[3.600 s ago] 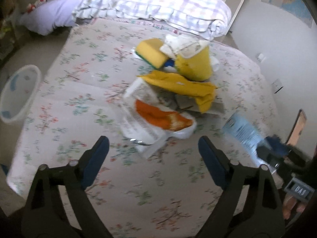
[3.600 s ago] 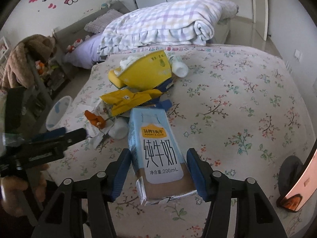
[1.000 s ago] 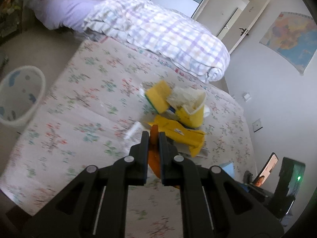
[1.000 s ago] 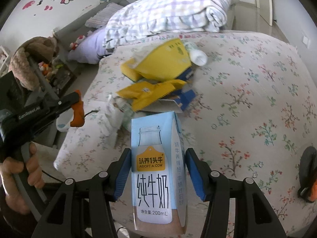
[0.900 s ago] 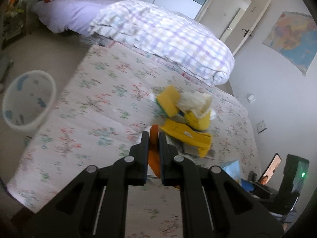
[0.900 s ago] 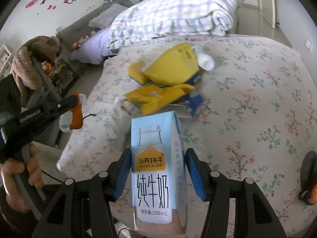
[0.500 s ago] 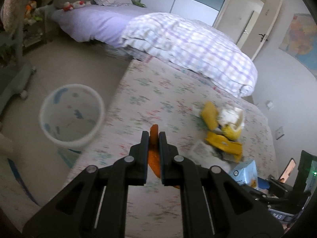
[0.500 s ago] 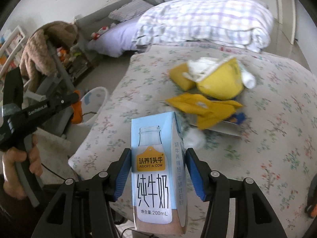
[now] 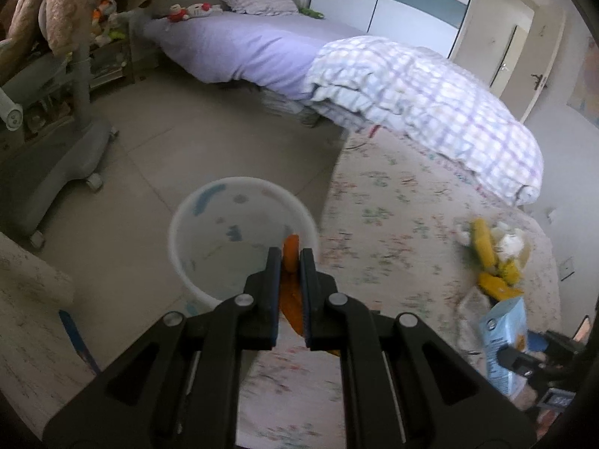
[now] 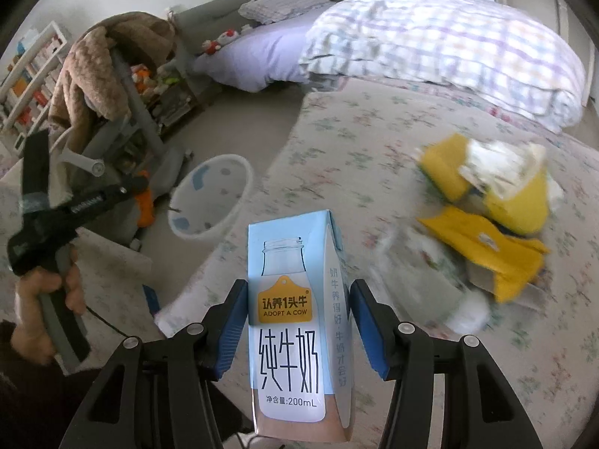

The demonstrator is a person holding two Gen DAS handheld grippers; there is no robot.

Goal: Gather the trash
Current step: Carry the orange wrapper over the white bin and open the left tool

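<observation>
My left gripper is shut on an orange peel and holds it over the near rim of a white waste bin on the floor beside the bed. The same gripper with the peel shows in the right wrist view, left of the bin. My right gripper is shut on a light blue milk carton, held above the bed's edge. The carton also shows in the left wrist view. A pile of yellow wrappers and tissue lies on the floral bedspread.
A folded plaid quilt lies at the head of the bed. A grey wheeled chair base stands on the tiled floor left of the bin. A brown plush blanket hangs over the chair. A shelf stands at far left.
My left gripper took the orange peel off the bed and swung left until it is over the bin. My right gripper followed left with the milk carton.
</observation>
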